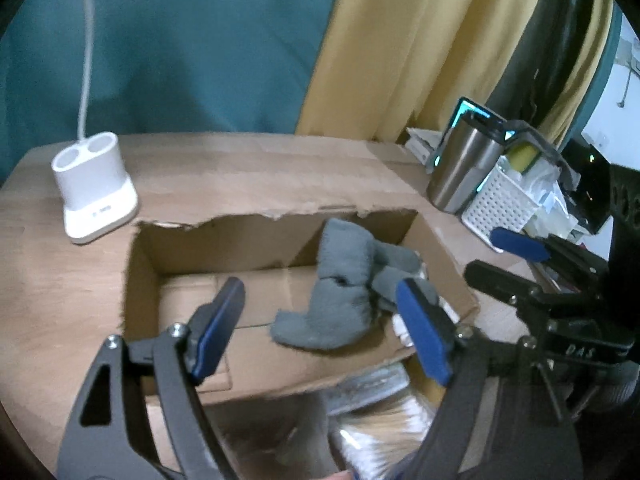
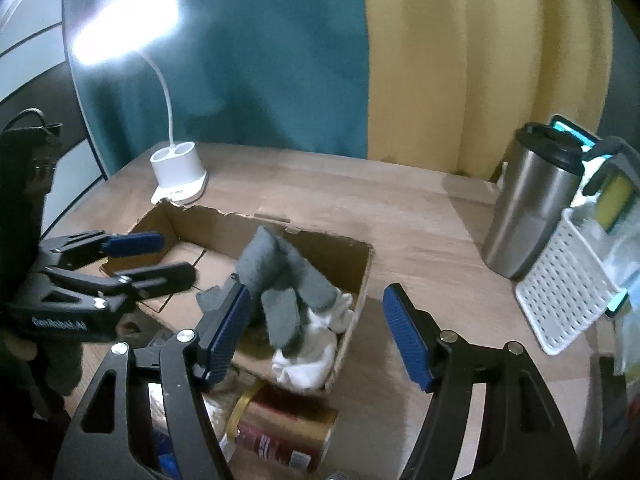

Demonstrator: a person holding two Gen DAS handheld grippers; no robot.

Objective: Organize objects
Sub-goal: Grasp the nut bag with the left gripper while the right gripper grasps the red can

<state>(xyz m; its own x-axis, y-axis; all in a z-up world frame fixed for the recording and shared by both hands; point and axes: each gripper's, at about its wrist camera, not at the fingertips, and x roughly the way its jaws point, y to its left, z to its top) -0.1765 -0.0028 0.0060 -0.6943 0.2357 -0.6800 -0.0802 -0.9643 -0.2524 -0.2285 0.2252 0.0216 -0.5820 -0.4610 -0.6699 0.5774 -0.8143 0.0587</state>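
**Grey cloth lying loose in the torn carton, both tongs parted and empty**

A wooden table (image 2: 400, 208) with a pale, matte grain carries everything, backed by a teal and mustard curtain (image 1: 420, 40) hanging in soft folds. On it sits an open cardboard box (image 1: 144, 264), brown and corrugated, its upper edges ragged where the flaps were ripped away. To the right stands a tall brushed-steel tumbler (image 2: 528, 208) with a black lid, tapering toward its base, and just beside it a white plastic basket (image 2: 560, 300) perforated with rows of small holes. At the far left corner is a white lamp base (image 1: 94, 188), smooth and blocky, with two round wells in its top and a thin bent neck.

Inside the box, toward its right end, a fuzzy grey cloth (image 1: 336, 280) is crumpled in thick folds over a white fabric (image 2: 312, 360) bunched in the near corner. A gold-and-red cylindrical can (image 2: 280, 428) lies below the box's near wall.

The left tongs (image 1: 320, 332) hover over the box, blue ribbed pads well apart, gripping nothing. The right tongs (image 2: 316, 332) likewise stand parted and empty, one pad over the cloth, the other over bare table.
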